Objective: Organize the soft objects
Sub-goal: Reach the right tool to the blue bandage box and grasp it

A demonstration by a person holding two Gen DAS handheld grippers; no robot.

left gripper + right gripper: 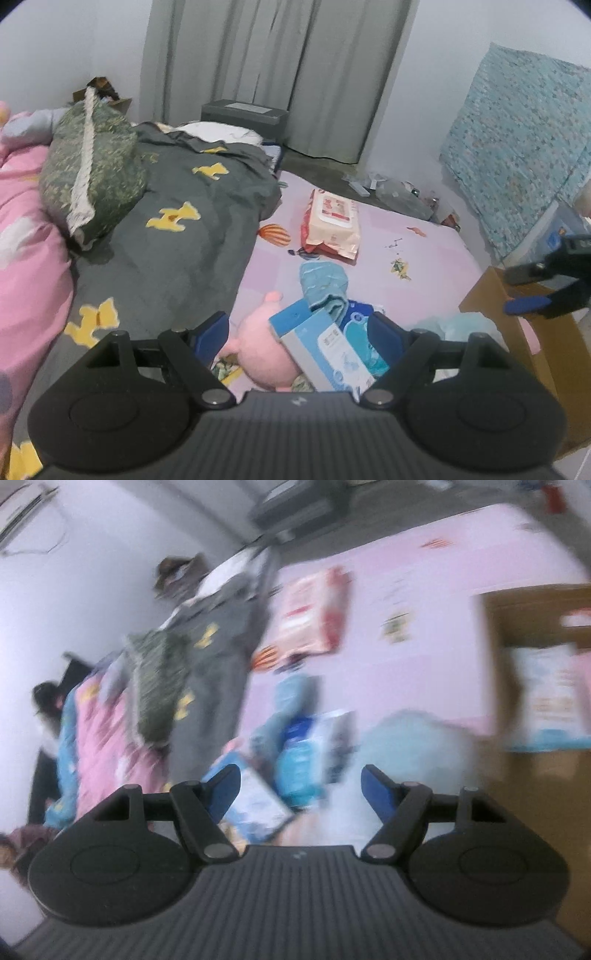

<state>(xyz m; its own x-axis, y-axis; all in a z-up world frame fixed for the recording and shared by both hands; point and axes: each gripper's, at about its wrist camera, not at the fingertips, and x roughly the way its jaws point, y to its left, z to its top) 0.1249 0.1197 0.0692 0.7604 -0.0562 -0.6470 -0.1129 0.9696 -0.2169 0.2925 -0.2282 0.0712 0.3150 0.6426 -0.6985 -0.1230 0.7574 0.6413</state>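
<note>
Bedroom, pale walls, grey curtain [280,74] at the far side. Bed [424,251] with a pink sheet fills most of the left wrist view; grey blanket [177,236] and green pillow [92,173] lie on its left part.

Left tool [297,336]: jaws spread, nothing gripped. It hangs over the near clutter: pink plush toy [258,354], a blue-and-white box [317,350] lying across the toy, and a teal cloth [325,284] just beyond. Wipes pack [332,225] lies farther off, mid-bed.

Right tool [301,794]: released, empty. Its view is heavily blurred. In the left view it sits at the right edge, above a cardboard box [517,350] beside the bed.

Risks, as judged:
- Box overlaps the plush toy; closing on the toy here would likely catch the box edge too, dragging a hard item along or tipping it off the bed.
- Plush is rounded and squashy; a shallow pinch could slip.
- Teal cloth lies partly on the blue packaging; lifting one may pull the other.
- Blur in the right view makes aiming unreliable.
</note>
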